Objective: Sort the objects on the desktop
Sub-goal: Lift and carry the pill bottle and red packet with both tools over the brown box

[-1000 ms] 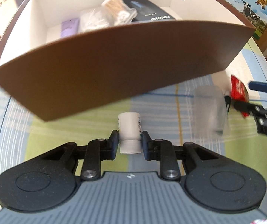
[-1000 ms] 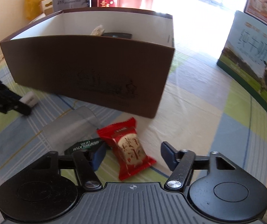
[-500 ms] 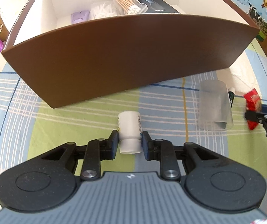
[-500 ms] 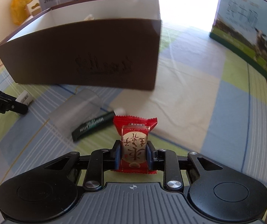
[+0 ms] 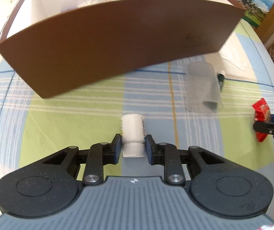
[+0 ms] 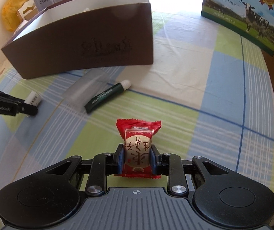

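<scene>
Pinching a small white plastic bottle (image 5: 132, 132) and a red foil-wrapped candied date (image 6: 138, 150), the left gripper (image 5: 133, 149) and right gripper (image 6: 137, 160) fingers hold both above the checked counter (image 6: 223, 103), apparently for dropping into the open brown cardboard box (image 6: 90, 46).

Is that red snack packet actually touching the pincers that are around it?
Touching. The right wrist view shows the right gripper with both blue pads pressed flat against the sides of the red snack packet, with no gap on either side.
</scene>
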Demonstrator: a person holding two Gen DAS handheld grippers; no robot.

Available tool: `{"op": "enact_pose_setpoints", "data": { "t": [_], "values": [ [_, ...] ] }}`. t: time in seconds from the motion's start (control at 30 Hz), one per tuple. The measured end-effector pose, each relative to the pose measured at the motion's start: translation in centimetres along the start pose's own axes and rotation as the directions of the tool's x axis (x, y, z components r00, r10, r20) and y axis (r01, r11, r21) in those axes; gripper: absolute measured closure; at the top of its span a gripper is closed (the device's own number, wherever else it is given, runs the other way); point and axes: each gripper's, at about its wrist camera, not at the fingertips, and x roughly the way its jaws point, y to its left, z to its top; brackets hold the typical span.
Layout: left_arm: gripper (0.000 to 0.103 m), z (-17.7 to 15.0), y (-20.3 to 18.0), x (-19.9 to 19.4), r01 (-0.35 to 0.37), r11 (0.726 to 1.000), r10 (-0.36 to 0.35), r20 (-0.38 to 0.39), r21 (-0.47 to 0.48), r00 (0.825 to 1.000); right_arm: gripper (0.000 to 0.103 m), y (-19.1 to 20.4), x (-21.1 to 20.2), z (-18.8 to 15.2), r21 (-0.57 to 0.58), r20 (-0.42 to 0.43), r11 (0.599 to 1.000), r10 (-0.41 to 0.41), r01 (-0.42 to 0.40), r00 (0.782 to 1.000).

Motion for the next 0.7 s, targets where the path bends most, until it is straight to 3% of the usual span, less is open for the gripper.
{"op": "enact_pose_setpoints", "data": {
  "t": [0.23, 0.7],
  "values": [
    [0.081, -1.7, -0.5, -2.5, 0.043, 0.999, -0.042, 0.025, -0.015, 0.999, 0.079, 1.5, -1.8, -0.2, -0.009, 0.019, 0.998, 0.055, -0.055, 0.998],
    [0.081, -1.0, -0.6, -9.4, 0.076, 0.997, -0.072, 0.199, -0.014, 0.977, 0.079, 5.5, -5.5, 3.0, -0.108, 0.124, 0.988, 0.127, -0.114, 0.984]
  ]
}}
